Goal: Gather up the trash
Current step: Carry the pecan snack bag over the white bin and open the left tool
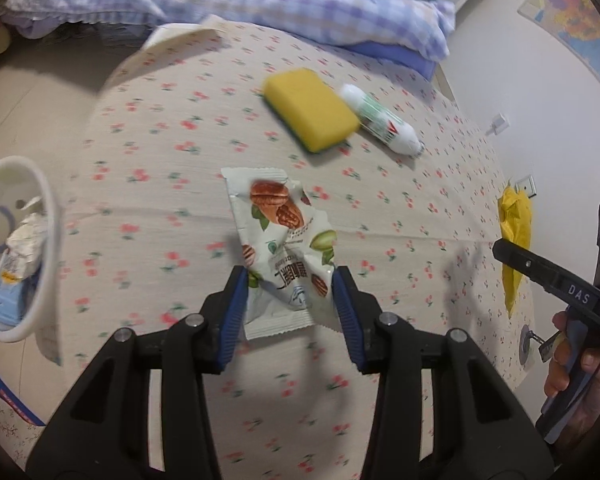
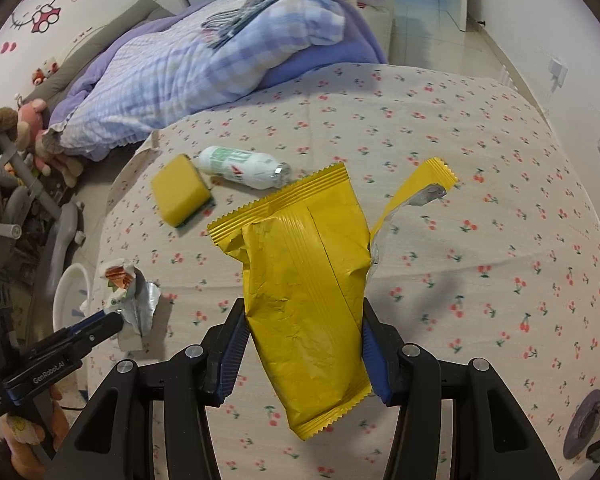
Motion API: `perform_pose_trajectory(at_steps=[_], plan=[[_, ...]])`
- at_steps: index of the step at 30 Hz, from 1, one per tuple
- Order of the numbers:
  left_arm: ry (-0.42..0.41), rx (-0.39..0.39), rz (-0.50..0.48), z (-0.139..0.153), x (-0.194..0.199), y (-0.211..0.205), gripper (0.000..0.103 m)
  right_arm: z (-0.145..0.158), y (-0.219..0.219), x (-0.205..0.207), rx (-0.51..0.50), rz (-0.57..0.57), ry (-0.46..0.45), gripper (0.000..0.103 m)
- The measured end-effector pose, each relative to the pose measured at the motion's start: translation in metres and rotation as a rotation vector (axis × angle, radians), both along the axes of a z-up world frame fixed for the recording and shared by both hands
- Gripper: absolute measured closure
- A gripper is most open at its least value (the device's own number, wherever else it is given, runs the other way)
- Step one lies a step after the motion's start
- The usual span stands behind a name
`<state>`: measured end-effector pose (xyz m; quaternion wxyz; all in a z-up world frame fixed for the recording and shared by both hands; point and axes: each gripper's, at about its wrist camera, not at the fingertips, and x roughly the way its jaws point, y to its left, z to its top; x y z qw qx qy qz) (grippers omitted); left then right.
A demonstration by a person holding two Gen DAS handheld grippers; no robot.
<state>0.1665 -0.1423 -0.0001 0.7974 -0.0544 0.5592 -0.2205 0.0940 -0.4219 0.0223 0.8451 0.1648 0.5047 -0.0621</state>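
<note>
Left fingers [image 1: 288,280] pinching nut wrapper [image 1: 283,248], right fingers [image 2: 304,340] clamping yellow wrapper [image 2: 304,280], both angled steeply down

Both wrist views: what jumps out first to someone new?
The yellow wrapper, torn open at one corner, fills the middle of the right wrist view, pinched in the right gripper. In the left view, the left gripper holds a white nut-snack wrapper above the cherry-print cloth. Behind them, a yellow sponge lies beside a white bottle.
</note>
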Motion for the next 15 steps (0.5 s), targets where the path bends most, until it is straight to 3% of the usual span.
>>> perform_pose_trajectory(at_steps=[15], plan=[[-0.042, 0.037, 0.223, 0.006, 0.001, 0.141, 0.057, 0.001, 0.112, 0.046, -0.001, 0.173, 0.000, 0.049]])
